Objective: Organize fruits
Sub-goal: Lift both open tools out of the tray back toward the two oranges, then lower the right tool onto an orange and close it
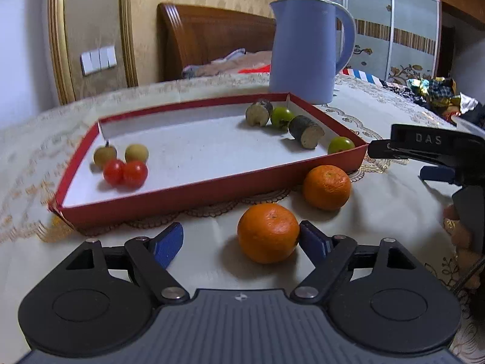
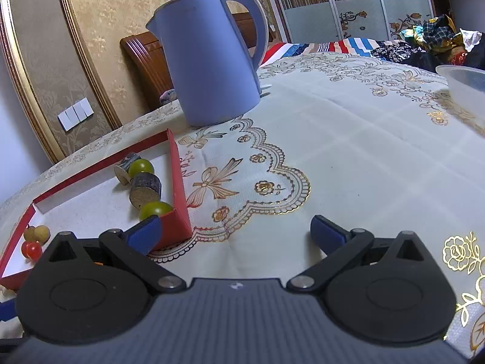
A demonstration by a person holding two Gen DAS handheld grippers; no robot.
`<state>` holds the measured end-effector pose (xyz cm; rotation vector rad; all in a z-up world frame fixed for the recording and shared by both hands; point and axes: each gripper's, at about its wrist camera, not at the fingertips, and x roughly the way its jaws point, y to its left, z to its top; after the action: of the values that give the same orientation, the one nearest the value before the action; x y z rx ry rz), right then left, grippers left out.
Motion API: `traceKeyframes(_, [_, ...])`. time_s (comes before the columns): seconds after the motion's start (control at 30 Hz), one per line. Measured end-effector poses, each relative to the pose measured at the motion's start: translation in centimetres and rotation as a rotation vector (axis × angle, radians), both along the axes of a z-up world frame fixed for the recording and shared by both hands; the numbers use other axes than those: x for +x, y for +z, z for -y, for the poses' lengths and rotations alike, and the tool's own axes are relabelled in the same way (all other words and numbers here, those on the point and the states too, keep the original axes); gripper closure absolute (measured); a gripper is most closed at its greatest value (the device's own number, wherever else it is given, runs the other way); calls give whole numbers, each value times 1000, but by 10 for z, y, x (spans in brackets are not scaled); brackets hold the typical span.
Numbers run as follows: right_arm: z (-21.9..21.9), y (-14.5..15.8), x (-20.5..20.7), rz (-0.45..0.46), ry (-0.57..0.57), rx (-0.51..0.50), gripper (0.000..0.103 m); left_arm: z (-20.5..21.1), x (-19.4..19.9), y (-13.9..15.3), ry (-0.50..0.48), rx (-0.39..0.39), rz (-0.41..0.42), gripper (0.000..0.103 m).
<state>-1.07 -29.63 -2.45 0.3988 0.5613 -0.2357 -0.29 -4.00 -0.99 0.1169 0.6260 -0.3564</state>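
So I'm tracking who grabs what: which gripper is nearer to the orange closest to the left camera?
Left. The left gripper is open around the near orange, one pad touching it. The right gripper sits open over bare tablecloth beside the red tray.

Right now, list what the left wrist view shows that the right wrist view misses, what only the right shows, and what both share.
Only the left wrist view shows the two oranges: the near one sits between the open left gripper's fingers, against one pad, and the far one lies on the cloth beside the tray. It also catches the right gripper from the side.

Only the right wrist view shows the clear bowl and the open, empty right gripper.

Both show the red tray holding tomatoes, green fruits and cut pieces, plus the blue kettle.
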Motion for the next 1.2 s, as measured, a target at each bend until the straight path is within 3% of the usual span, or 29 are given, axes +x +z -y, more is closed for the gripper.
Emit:
traceKeyframes(0.17, [0,0,0,-4,0,-3,0,-6,1,1,47,-2,12,21])
traceKeyframes(0.4, [0,-1,1,-4,1,-3,0,-37,10,1,245,-37,-17,20])
traceKeyframes(0.9, [-11,3,-4,26,91,-31,0,-30,11,-1,250,18,-34,16])
traceKeyframes(1.2, [-44,13,-24,56,284,-153,0,-33,15,-2,282,18,-43,9])
